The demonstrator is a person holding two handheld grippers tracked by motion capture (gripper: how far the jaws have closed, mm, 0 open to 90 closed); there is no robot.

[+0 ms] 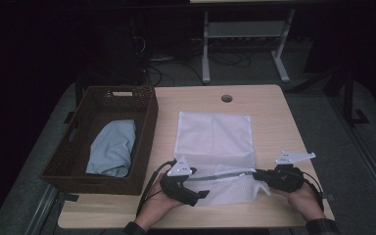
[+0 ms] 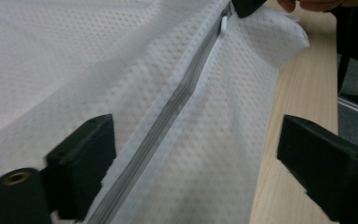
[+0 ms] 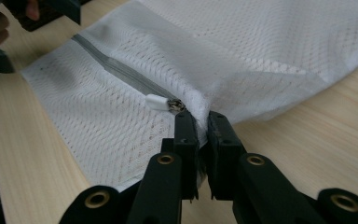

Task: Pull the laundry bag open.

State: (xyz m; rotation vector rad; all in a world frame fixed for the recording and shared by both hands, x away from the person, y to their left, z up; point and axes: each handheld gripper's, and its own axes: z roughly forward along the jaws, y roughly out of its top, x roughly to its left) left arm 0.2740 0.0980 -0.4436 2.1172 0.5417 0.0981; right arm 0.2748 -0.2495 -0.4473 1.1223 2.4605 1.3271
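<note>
The white mesh bag (image 1: 214,147) lies on the table (image 1: 269,112), right of the wicker basket (image 1: 103,142). The right tongs (image 3: 201,122) pinch its fabric at the zipper's (image 2: 177,100) end beside the pull (image 3: 157,101). The left tongs (image 2: 196,154) stand open astride the zipper at the bag's opposite end, gripping nothing.

bare tabletop (image 1: 274,122) lies open beyond the right claw (image 1: 260,175); left of the left claw (image 1: 203,194), the wicker basket (image 1: 147,142) walls the way.

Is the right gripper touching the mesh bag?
Touching. The right gripper view shows the right gripper with its jaws closed on a bunched fold of the mesh bag, beside the zipper pull.
</note>
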